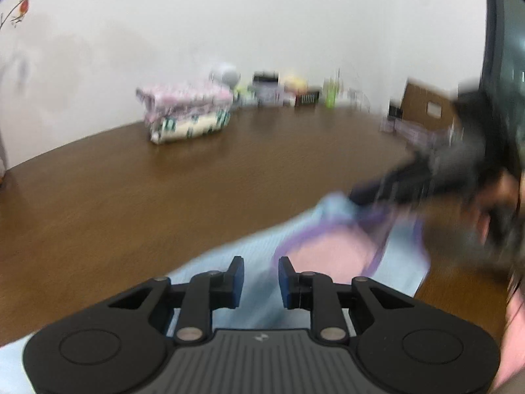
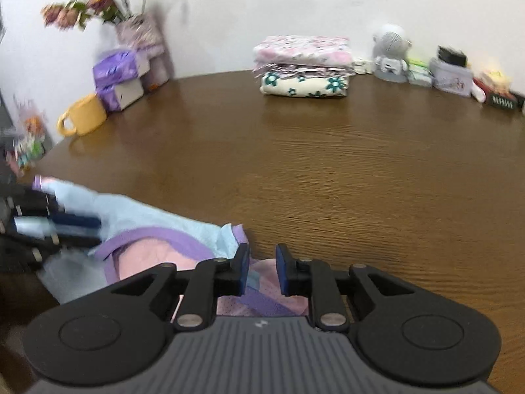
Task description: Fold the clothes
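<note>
A pale blue garment (image 1: 229, 256) with purple neck trim and a pink inside lies crumpled at the near edge of the brown wooden table (image 1: 164, 180). My left gripper (image 1: 261, 262) hovers over it, jaws a narrow gap apart with only cloth showing below them. In the right wrist view the same garment (image 2: 137, 210) spreads to the left, and the blurred left gripper (image 2: 82, 229) lies against its pale blue part. My right gripper (image 2: 262, 249) stands over the pink and purple cloth, jaws slightly apart and gripping nothing. In the left wrist view the right gripper (image 1: 357, 197) is a blur at the garment's far corner.
A stack of folded floral clothes (image 2: 305, 65) sits at the back by the wall. A yellow mug (image 2: 85, 116), purple boxes (image 2: 118, 78) and a vase of flowers (image 2: 141, 32) stand back left. A small grey figure (image 2: 390, 52) and tins line the back right.
</note>
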Demonstrator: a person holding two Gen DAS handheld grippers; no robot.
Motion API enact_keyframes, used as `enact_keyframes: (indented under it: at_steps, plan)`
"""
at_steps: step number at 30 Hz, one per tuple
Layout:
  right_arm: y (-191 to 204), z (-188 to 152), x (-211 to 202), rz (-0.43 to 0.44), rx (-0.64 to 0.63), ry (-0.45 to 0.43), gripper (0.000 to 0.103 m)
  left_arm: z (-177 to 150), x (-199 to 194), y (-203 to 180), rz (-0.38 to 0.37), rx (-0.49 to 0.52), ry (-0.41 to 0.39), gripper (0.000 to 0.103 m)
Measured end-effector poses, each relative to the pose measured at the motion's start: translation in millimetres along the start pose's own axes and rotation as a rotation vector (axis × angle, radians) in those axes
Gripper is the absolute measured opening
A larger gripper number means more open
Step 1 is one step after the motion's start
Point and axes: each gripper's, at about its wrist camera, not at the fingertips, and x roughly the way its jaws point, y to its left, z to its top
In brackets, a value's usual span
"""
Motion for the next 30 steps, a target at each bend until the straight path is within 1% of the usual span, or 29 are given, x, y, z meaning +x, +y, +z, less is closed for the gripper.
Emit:
enact_keyframes:
  at_steps: [2,3,5,7,9,10,12,17,19,20,23,27,30]
  plan:
    - [5.8,-0.3,0.5,0.004,-0.016,0.001,0.018,16.3,8.3,-5.2,-0.032,-0.049,-0.024,0.020]
    - [7.9,-0.3,1.2,0.007,-0.024,0.001,0.018,22.5,16.9,-8.6,-0.045,-0.062,-0.022,0.020]
    - [12.1,-1.6,1.8,0.004,-0.048,0.006,0.018,31.0,40.0,-18.7,-0.059,-0.058,-0.002,0.020]
    - [14.2,-2.0,2.5,-0.002,-0.071,0.008,0.018,34.6,59.0,-29.2,-0.067,-0.045,0.025,0.019]
    - [14.4,-3.1,0.3,0.004,-0.077,0.005,0.018,34.4,76.4,-35.4,-0.065,-0.054,0.055,0.017]
    - [14.1,-3.6,-0.9,0.008,-0.083,0.005,0.019,33.6,82.7,-37.2,-0.065,-0.060,0.067,0.014]
    - [13.9,-4.4,-2.2,0.015,-0.095,0.008,0.019,29.2,92.3,-38.8,-0.059,-0.064,0.088,0.012]
    - [14.0,-3.8,5.0,0.014,-0.111,0.037,0.018,25.6,97.9,-37.9,-0.043,-0.105,0.100,0.012]
    - [15.3,-3.9,5.4,0.015,-0.113,0.038,0.013,24.0,97.7,-39.3,-0.030,-0.115,0.092,0.012]
    - [16.1,-4.3,5.2,0.017,-0.111,0.037,0.008,23.4,97.3,-40.3,-0.025,-0.110,0.088,0.012]
    - [17.2,-5.0,3.3,0.007,-0.102,0.023,0.003,21.5,96.1,-41.1,-0.020,-0.103,0.078,0.012]
    - [10.2,-3.6,-1.3,-0.040,-0.080,-0.002,0.003,20.2,95.5,-39.0,-0.026,-0.111,0.073,0.013]
    - [8.1,-4.7,-0.9,-0.054,-0.083,0.003,0.003,19.4,94.8,-39.8,-0.023,-0.103,0.068,0.013]
